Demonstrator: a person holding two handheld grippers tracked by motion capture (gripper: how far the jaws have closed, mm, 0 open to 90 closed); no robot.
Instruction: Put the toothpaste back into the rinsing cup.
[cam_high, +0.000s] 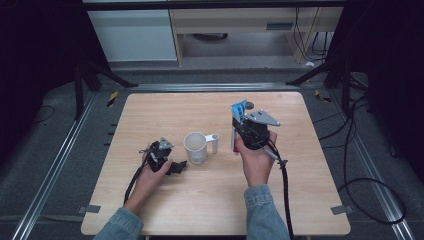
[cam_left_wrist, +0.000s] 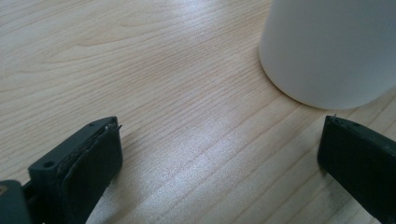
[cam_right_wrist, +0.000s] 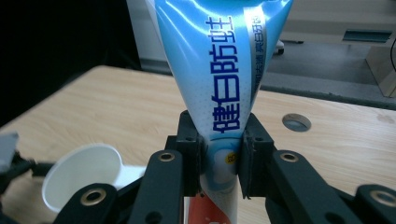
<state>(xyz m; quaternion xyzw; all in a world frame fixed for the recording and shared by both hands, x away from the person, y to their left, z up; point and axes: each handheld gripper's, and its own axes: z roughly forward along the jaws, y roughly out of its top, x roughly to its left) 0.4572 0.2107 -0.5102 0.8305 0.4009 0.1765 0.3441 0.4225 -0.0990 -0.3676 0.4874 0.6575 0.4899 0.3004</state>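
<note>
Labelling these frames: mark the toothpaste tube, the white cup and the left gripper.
toothpaste tube (cam_right_wrist: 219, 79): right gripper view, on its printed blue body above the jaws.
white cup (cam_high: 195, 146): high view, on its side wall.
left gripper (cam_left_wrist: 219, 154): left gripper view, midway between its open jaws.

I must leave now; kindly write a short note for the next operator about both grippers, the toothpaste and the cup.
Right gripper: shut on the blue toothpaste tube, held upright above the table, right of the white cup.
Left gripper: open, holding nothing, low on the table close beside the cup.
Done: tube picked up.
Left: probably to stand the tube in the cup; the left gripper could steady the cup first.
</note>
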